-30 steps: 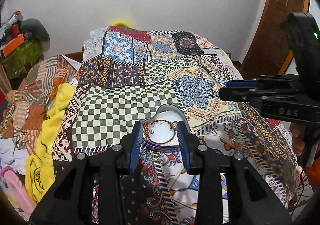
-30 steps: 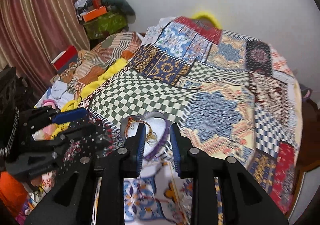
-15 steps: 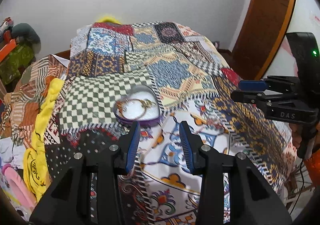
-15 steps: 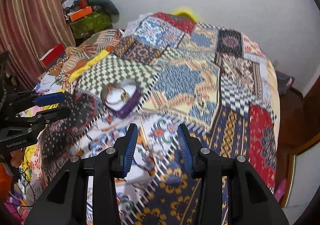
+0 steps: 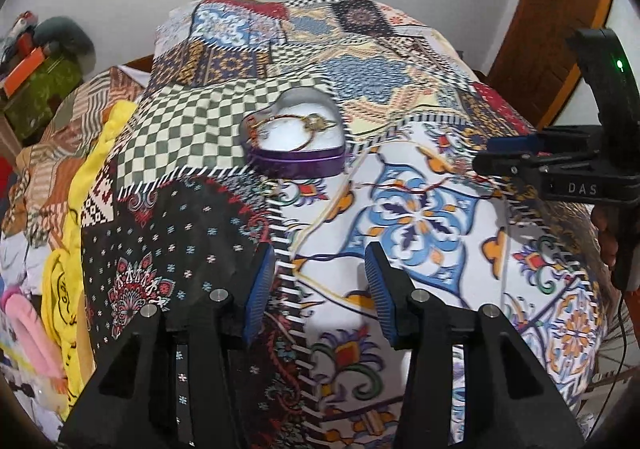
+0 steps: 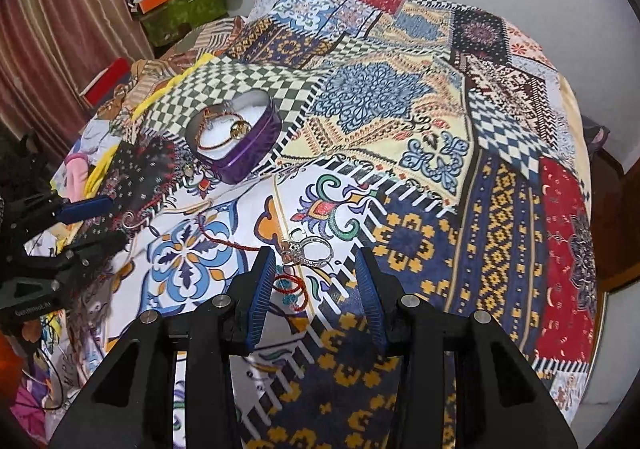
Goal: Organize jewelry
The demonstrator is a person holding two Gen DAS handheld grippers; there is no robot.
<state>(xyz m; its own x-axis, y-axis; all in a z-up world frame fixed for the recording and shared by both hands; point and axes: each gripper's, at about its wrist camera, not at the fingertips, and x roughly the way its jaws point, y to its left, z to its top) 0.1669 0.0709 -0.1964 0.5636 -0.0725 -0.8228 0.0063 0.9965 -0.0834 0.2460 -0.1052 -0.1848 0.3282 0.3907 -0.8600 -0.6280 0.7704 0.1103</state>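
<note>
Both grippers now sit back from the tin (image 5: 294,147), which holds a gold bangle (image 6: 224,129), and the right gripper (image 6: 316,269), jaws open and empty like the left gripper's (image 5: 320,281), hovers over a silver bracelet (image 6: 310,249) on the bedspread (image 6: 500,209), probably next.

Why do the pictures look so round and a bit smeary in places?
Both views come through fisheye lenses, so corners go black and the bedspread bulges like a dome. Left wrist view: the pattern ahead of the left tongs is motion-blurred, while the heart-shaped tin stays fairly crisp. Right wrist view: sharper; the silver bracelet shows clearly, though the left edge smears.
</note>
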